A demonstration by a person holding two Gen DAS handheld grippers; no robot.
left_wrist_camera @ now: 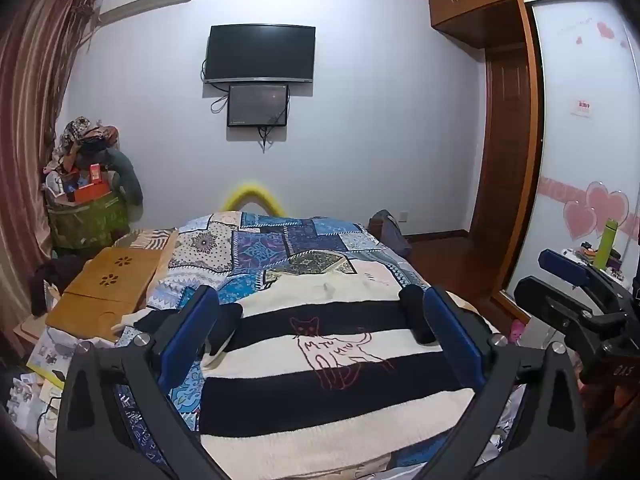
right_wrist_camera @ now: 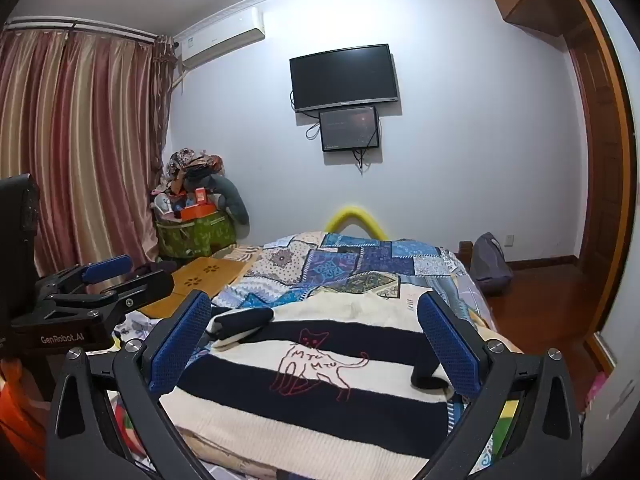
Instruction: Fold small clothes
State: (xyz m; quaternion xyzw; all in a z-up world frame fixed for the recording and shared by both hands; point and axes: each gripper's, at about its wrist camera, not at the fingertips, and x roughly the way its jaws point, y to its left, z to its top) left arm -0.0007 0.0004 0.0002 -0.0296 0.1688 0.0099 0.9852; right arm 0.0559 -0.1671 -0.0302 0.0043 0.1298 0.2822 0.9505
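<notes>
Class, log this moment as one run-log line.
left gripper: open | right gripper: open | striped sweater: flat on bed, sleeves folded in, unheld

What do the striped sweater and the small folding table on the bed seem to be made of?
The sweater looks like a soft knit, probably wool or acrylic: its cream bands show a fuzzy, ribbed surface, and the cat outline seems stitched in red thread. The folding table looks like bamboo or light wood with a smooth matte finish: an even honey colour with flower-shaped holes cut through the top.
</notes>
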